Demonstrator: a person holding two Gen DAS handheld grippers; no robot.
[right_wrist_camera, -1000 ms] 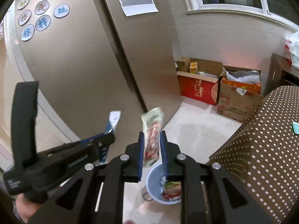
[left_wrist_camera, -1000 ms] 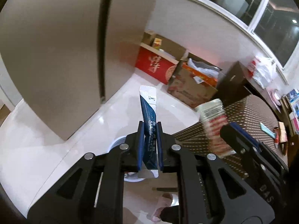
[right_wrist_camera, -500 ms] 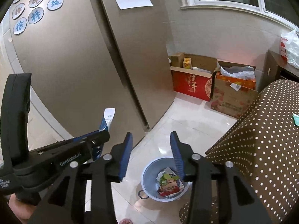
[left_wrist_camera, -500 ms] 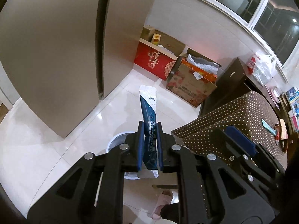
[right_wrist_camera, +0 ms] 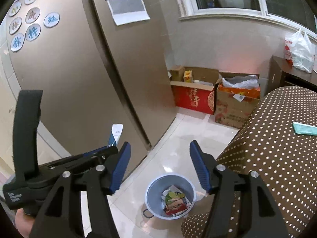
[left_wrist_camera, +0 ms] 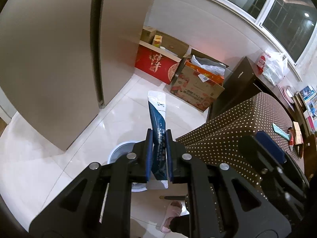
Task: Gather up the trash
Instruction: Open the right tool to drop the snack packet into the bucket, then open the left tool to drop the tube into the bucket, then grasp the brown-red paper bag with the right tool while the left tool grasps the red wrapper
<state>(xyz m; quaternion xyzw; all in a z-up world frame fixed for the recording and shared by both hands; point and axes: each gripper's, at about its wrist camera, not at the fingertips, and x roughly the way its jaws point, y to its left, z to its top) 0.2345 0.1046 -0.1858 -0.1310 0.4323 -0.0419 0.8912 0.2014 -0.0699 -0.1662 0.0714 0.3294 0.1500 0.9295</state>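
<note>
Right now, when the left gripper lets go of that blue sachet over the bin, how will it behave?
The blue sachet stands straight above the left gripper, so it is probably fairly stiff. It looks thin and flat, likely light, so it may flutter rather than drop straight. The bin is narrow and sits far below; it could miss.

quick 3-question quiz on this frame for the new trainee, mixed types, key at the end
1. True or false: the left gripper is shut on the blue sachet.
2. Where is the trash bin in the right wrist view?
A. On the dotted tablecloth
B. On the floor below the right gripper
C. Inside the red box
3. Fill in: the right gripper's jaws are ____ with nothing between them.

Key: 1 true; 2 B; 3 open (they have just been opening).
</note>
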